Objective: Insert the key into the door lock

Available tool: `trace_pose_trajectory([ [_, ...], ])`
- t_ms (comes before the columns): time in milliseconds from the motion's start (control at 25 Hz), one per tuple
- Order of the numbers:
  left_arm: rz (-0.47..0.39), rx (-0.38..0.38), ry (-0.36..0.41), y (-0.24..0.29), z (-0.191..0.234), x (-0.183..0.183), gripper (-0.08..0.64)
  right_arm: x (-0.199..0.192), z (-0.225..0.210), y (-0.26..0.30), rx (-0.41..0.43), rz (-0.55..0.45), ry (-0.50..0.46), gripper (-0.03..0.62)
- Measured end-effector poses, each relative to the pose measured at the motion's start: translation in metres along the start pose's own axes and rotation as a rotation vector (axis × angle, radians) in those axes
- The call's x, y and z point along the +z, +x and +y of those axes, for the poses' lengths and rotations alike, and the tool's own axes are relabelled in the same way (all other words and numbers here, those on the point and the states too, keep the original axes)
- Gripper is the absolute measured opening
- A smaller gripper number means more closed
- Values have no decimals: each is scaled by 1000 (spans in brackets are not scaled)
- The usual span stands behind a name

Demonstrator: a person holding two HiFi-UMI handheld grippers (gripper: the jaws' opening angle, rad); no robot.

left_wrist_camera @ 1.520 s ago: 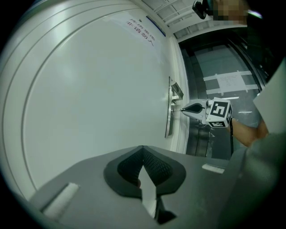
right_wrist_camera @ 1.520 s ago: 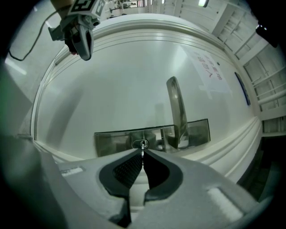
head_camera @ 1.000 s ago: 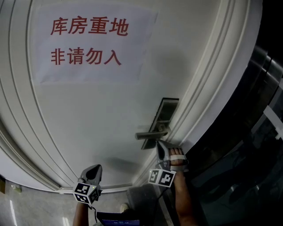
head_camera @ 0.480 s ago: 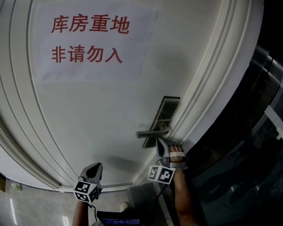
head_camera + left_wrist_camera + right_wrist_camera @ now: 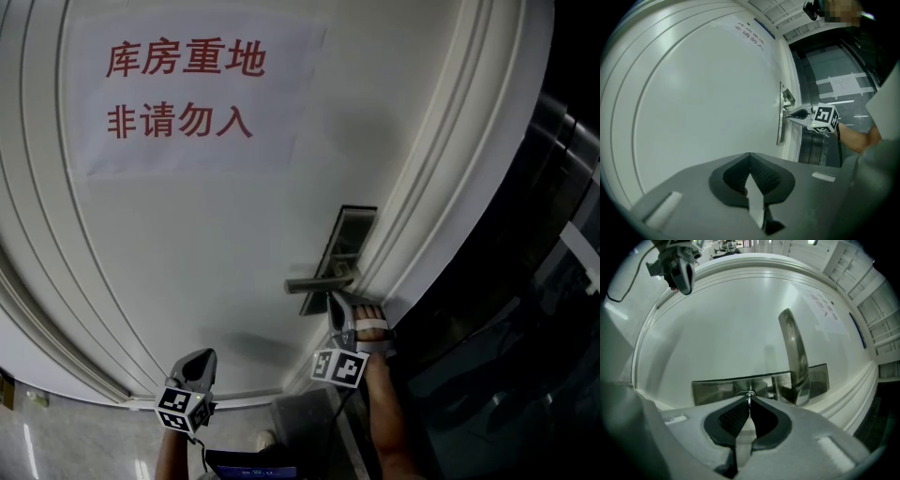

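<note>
- Right gripper (image 5: 749,401): jaws clenched on the key (image 5: 750,395), a thin sliver of metal showing just past the pads.
- Key to keyhole (image 5: 745,393): the slot lies at 12 o'clock from the jaw tips, dead ahead. Blade and slot appear to touch; whether the blade has entered cannot be told.
- Long axis: the key runs along the jaws, square-on to the lock plate (image 5: 717,391). The coming move is therefore judged to be a straight push forward, with no sideways shift.
- Handle (image 5: 794,357): at 1 o'clock from the jaws, just beside the keyhole and apart from the gripper.
- Right arm pose: in the head view the gripper meets the plate from 6 o'clock, just under the handle, held level, with the forearm (image 5: 386,422) stretched out behind it.
- Left gripper (image 5: 750,157): jaws pressed together on nothing, facing the bare door (image 5: 693,93). In the head view it lies at 8 o'clock from the lock, well apart. The right hand is by far the nearer.
- Paper notice (image 5: 187,94): red characters, at 11 o'clock from the lock. It plays no part in the task.
</note>
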State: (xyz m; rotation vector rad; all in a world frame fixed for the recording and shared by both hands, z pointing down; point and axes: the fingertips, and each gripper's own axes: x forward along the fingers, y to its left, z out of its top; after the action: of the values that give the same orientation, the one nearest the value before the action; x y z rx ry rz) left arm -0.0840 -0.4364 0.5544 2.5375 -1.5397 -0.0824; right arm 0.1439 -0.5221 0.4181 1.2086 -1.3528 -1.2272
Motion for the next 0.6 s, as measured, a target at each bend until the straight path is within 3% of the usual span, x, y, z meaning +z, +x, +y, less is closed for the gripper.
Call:
trace_pose_trajectory([
  [600,-6,20,4,-9,-4,2,2,-1,1,0,-4,-13,-6,14],
])
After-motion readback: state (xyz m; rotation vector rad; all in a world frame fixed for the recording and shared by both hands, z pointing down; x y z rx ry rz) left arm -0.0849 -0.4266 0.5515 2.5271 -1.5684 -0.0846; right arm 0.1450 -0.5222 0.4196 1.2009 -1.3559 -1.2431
